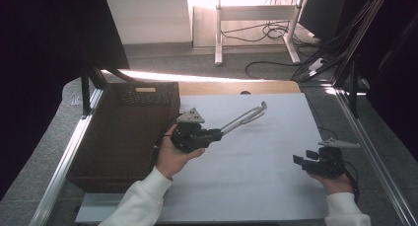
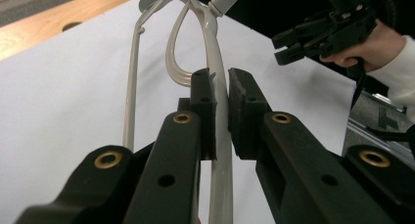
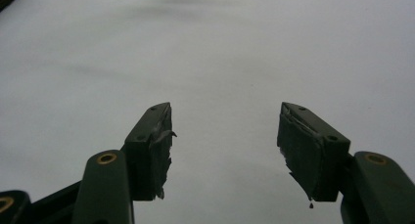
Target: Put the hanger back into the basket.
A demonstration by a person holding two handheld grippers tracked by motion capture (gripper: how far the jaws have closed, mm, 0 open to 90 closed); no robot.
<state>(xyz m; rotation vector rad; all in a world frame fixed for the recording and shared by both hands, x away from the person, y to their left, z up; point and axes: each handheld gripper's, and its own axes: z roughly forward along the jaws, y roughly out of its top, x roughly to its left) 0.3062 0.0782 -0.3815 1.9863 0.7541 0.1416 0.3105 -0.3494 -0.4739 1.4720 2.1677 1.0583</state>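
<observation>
A pale grey plastic hanger [image 1: 244,118] sticks out up and to the right from my left gripper [image 1: 219,132], just right of the basket. In the left gripper view the jaws of that gripper [image 2: 220,87] are shut on one thin bar of the hanger [image 2: 215,62], whose curved parts rise beyond them. My right gripper [image 1: 298,160] rests low near the table's right edge, well apart from the hanger. In its own view the right gripper [image 3: 225,131] is open with bare white table between the jaws. It also appears far off in the left gripper view [image 2: 288,45].
A dark woven basket [image 1: 123,132] stands on the left of the white table top [image 1: 266,186]. A wooden strip [image 1: 236,87] runs along the far edge. Metal frame rails [image 1: 365,137] border both sides, and desk legs and cables lie on the floor beyond.
</observation>
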